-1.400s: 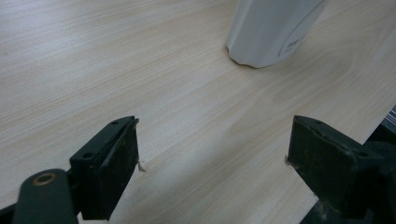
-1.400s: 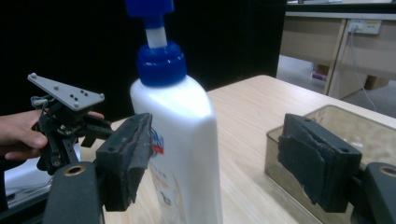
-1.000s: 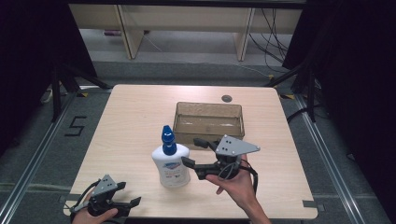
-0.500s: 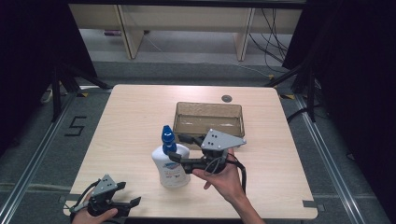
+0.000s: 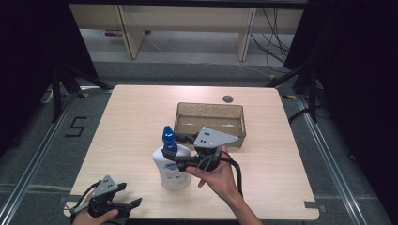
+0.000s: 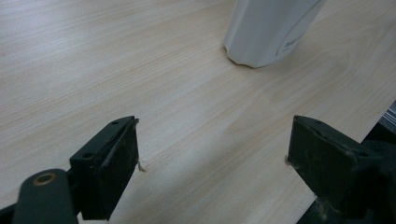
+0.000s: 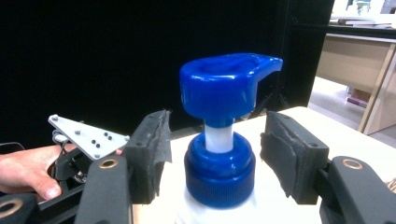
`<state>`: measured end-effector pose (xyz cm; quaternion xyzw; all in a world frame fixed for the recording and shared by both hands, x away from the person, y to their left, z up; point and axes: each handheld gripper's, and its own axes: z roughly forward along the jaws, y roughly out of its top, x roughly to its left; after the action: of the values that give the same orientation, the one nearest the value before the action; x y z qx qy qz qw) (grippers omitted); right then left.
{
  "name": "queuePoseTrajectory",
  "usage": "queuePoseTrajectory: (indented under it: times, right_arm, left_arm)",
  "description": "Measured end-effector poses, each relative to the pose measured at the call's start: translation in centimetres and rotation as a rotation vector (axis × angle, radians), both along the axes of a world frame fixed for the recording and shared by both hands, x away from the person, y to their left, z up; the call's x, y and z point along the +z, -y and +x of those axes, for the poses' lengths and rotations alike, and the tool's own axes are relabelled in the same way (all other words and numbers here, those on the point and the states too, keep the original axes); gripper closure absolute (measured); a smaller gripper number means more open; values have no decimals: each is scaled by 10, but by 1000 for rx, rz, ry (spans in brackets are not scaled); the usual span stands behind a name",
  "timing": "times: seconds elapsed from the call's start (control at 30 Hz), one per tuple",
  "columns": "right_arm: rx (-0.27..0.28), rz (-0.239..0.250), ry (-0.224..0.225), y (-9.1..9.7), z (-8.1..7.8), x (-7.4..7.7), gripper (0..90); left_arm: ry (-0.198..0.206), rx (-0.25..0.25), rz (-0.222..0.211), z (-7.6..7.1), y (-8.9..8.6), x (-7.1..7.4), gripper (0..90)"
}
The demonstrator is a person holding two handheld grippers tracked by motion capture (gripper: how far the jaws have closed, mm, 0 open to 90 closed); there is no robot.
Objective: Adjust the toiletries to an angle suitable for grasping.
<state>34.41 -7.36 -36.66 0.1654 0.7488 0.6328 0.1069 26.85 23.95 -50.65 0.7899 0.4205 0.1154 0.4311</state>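
Wooden table (image 5: 131,117), pump bottle (image 5: 171,164) upright, right hand-held gripper (image 7: 215,154) apart around its neck, left hand-held gripper (image 6: 212,158) apart.

"5" on floor (image 5: 75,127)

Right claw (image 7: 215,158) spread wide around blue pump bottle's neck (image 7: 219,165), pads (image 7: 152,151) apart from collar.

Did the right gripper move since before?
Yes. The right gripper slid left, away from the table's right edge, and its open jaws now sit either side of the bottle's blue neck.
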Motion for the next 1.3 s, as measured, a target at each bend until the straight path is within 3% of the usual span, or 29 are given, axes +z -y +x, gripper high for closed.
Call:
queuePoseTrajectory:
  times: [0.03, 0.13, 0.2, 0.43, 0.9, 1.3]
  right_arm:
    - [-1, -1, 23, -1, 2, 0, 421]
    - [-3, -5, -4, -4, 1, -1, 431]
    - [3, -6, 34, -5, 4, -1, 440]
    - [15, -5, 19, -11, 5, -2, 482]
    - [11, -3, 44, -15, 8, -2, 582]
    - [-1, 7, 44, -16, 8, -2, 605]
  left_arm:
    - [0, 0, 0, 0, 0, 0, 157]
    - [0, 1, -5, 0, 0, 0, 157]
    - [-1, 0, 0, 0, 0, 0, 157]
    - [-1, 0, -1, 0, 0, 0, 157]
    - [-1, -2, 0, 0, 0, 0, 157]
    - [-3, -2, 4, 0, 0, 0, 157]
